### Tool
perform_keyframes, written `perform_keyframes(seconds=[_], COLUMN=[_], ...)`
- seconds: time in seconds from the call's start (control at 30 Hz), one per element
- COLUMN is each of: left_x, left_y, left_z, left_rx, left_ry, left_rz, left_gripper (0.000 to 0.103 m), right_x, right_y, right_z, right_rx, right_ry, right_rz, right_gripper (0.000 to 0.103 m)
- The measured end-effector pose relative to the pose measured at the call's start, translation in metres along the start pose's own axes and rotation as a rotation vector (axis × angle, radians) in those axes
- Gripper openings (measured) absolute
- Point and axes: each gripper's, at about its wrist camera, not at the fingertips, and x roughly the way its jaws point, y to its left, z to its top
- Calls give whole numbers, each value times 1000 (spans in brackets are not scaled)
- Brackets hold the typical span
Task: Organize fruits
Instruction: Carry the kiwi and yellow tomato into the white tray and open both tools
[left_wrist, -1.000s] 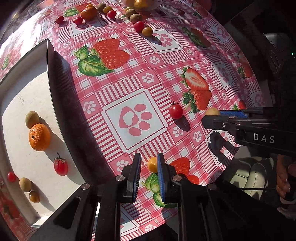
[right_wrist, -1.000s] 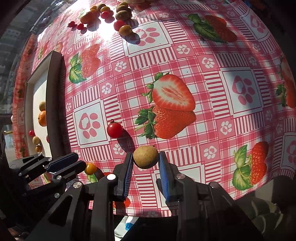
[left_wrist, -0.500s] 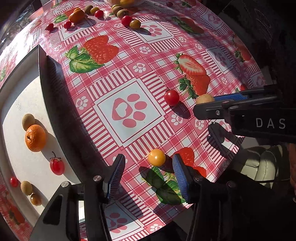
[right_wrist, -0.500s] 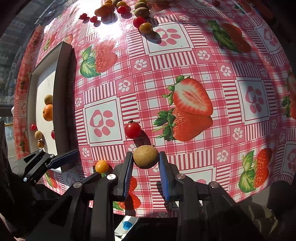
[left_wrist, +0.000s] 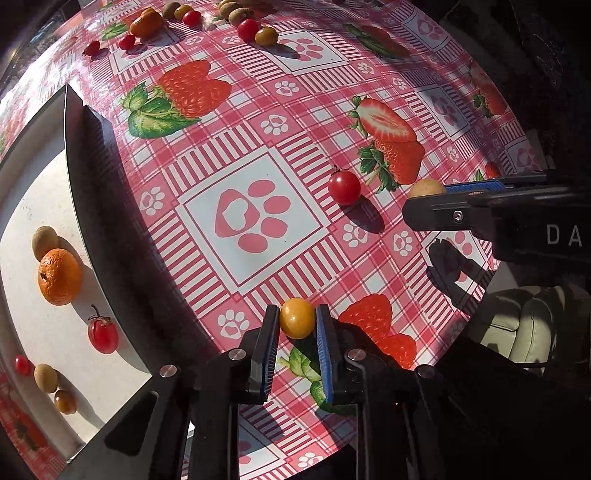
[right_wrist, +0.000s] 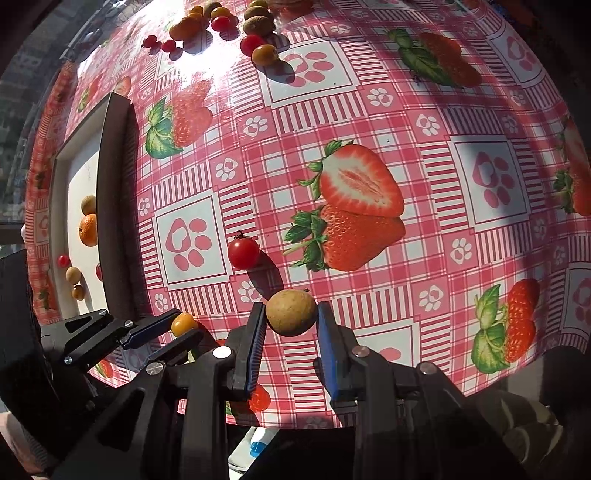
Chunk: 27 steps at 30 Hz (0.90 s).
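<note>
The left gripper (left_wrist: 296, 325) has just been closing, and its blue pads now pinch a small yellow-orange tomato (left_wrist: 297, 318) near the table's front edge. The right wrist view shows the same grip from the side: the left gripper (right_wrist: 181, 326) reaches in from the lower left with the yellow-orange tomato (right_wrist: 183, 324) caught at its tips. The right gripper (right_wrist: 291, 317) is clamped on a tan round fruit (right_wrist: 291, 312), both pads pressing its sides. From the left wrist view only the top of that tan round fruit (left_wrist: 427, 188) peeks above the right gripper's black finger, so the pinch itself is readable only in the right view.

Just beyond both grippers a red cherry tomato (left_wrist: 344, 186) lies loose on the strawberry-print tablecloth (left_wrist: 258, 122), between the two held fruits.

To the left stands a dark-rimmed tray (left_wrist: 79, 177) with a pale floor. The left wrist view shows its contents fully: an orange (left_wrist: 59, 277) touching a tan fruit behind it, a red tomato with stem (left_wrist: 103, 334), and three smaller fruits nearer the front corner. The right view shows only a narrow strip of the tray, its near wall hiding part of the contents.

At the far edge lies a cluster of mixed fruits (right_wrist: 236, 26). The right view catches it in strong glare; the left view shows it more evenly lit.
</note>
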Motion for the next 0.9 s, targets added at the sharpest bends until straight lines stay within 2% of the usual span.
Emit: perform_keyframes(seconds=[0.17,0.43,0.63,0.9], left_x=[-19,-44,-68,-94], left_y=[24,42,65,116], left_z=[0,-7,-5,-14], left_rx=[-77,-149,-213,-320], left_ry=[-36,-98,-170,-244], left_rz=[-31,-40,-30,13], left_gripper=[21,21,21,21], right_x=[-3,-8,-9,-10], right_y=[8,32,67,122], right_z=[5,17,29,47], right_rx=[-14,-66,-136,-255], right_ry=[-7,-20,-29,-37], right_rz=[8,12,15,27], right_gripper=[30,30,30,30])
